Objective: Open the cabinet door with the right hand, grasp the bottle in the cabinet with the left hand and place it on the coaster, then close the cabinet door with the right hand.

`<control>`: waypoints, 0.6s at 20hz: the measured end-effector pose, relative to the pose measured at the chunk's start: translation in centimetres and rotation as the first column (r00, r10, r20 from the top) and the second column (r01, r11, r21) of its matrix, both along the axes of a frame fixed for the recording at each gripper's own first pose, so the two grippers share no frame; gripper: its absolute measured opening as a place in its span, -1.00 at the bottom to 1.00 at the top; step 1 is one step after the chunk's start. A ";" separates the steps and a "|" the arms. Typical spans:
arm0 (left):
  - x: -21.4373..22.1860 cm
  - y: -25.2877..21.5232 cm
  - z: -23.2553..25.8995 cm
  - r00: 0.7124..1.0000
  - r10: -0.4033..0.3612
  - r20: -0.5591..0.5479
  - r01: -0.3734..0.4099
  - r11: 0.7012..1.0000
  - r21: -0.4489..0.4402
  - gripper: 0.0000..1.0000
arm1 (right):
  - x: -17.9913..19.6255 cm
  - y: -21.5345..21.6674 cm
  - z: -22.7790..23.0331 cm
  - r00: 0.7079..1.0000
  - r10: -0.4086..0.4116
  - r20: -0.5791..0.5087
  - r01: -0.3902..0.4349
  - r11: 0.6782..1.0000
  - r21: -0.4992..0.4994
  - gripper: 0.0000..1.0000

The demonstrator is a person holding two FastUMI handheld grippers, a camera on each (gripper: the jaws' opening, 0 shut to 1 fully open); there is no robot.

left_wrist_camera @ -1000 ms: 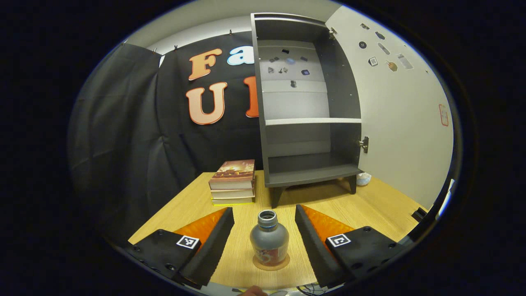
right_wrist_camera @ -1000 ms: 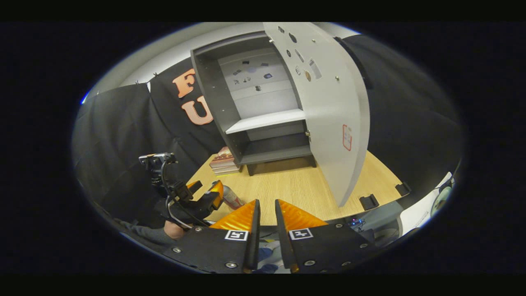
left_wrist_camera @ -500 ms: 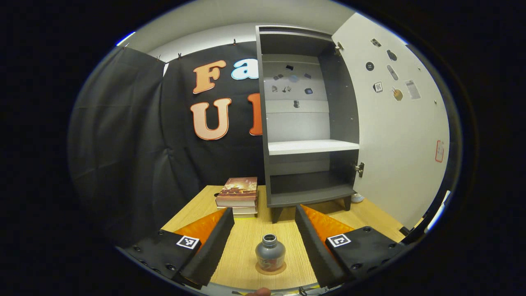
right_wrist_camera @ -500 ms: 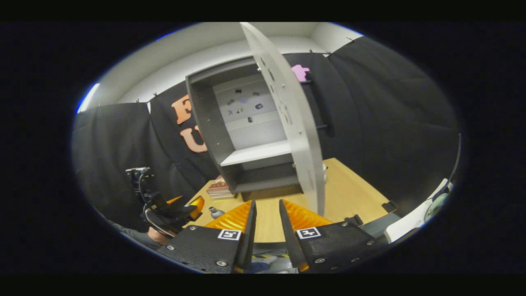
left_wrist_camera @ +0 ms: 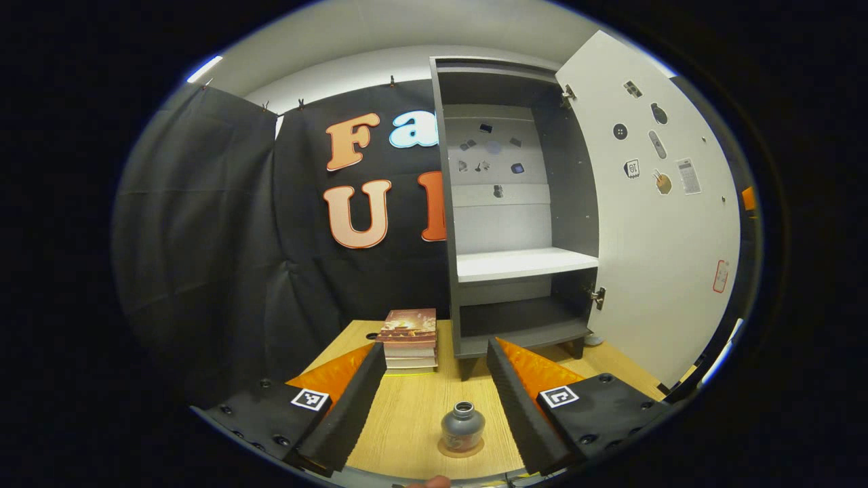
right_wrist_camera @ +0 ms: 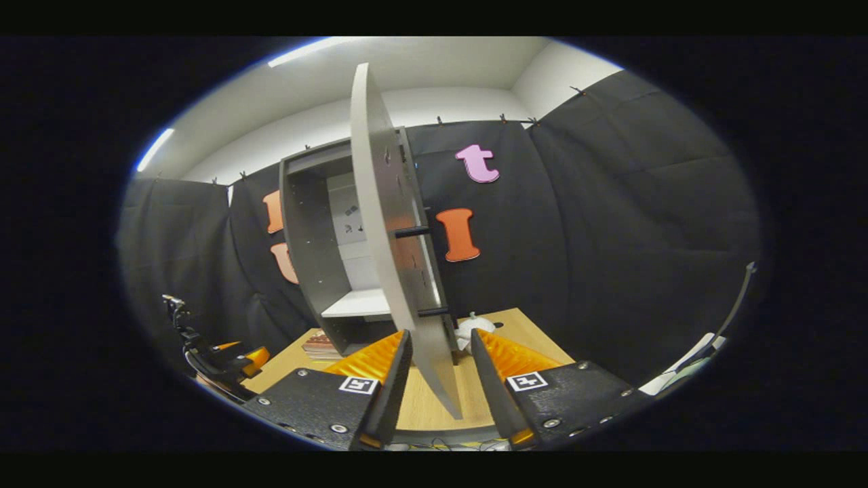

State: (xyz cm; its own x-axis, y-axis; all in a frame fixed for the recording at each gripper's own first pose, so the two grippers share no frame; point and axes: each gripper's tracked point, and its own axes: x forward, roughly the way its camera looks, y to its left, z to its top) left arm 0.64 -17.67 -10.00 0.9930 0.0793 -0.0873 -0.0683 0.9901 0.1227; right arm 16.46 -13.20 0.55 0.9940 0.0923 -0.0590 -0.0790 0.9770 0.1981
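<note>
Bottle (left_wrist_camera: 462, 425) is down on the coaster (left_wrist_camera: 460, 447), upright at the near edge of the table (left_wrist_camera: 407, 420), with the left claw (left_wrist_camera: 434, 400) spread wide and clear of it on both sides, gripping nothing. So the placing looks done, and it's the last step now: closing the cabinet door (right_wrist_camera: 393, 257). Over in the right gripper view, the right claw (right_wrist_camera: 437, 376) is lined up on the door's free edge, which sits between its parted fingers; whether they touch it, I can't tell. The cabinet (left_wrist_camera: 508, 217) stands open, shelves bare. Next move, I'd say: swing that door round toward the cabinet front, following its hinge arc, and push it flush without rocking the cabinet.
</note>
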 end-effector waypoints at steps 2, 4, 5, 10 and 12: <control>-0.1 0.5 0.4 1.000 0.009 0.002 -0.009 1.000 0.012 0.94 | 1.3 -0.4 0.1 1.000 -0.001 0.006 0.001 1.000 0.006 0.34; 0.0 1.0 0.7 1.000 0.018 0.001 -0.018 1.000 0.026 0.94 | 2.4 -0.4 0.2 1.000 0.000 0.006 0.000 1.000 0.017 0.20; -0.1 1.2 0.9 1.000 0.023 0.005 -0.023 0.999 0.033 0.94 | 2.7 -0.5 0.2 1.000 -0.002 0.008 0.002 1.000 0.014 0.22; 0.0 1.6 1.2 0.999 0.033 0.011 -0.033 0.999 0.024 0.93 | 2.7 0.0 0.3 1.000 0.004 0.030 -0.004 1.000 0.002 0.25; 0.1 1.3 1.7 0.999 0.029 0.017 -0.029 0.999 0.025 0.94 | 2.6 0.6 0.3 0.999 0.011 0.035 -0.010 1.000 -0.016 0.24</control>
State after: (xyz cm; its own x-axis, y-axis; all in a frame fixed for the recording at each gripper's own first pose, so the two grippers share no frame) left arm 0.72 -16.35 -8.32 0.9915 0.1103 -0.0683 -0.0994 0.9842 0.1465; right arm 19.03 -12.65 0.89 0.9944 0.1020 -0.0257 -0.0958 0.9791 0.1797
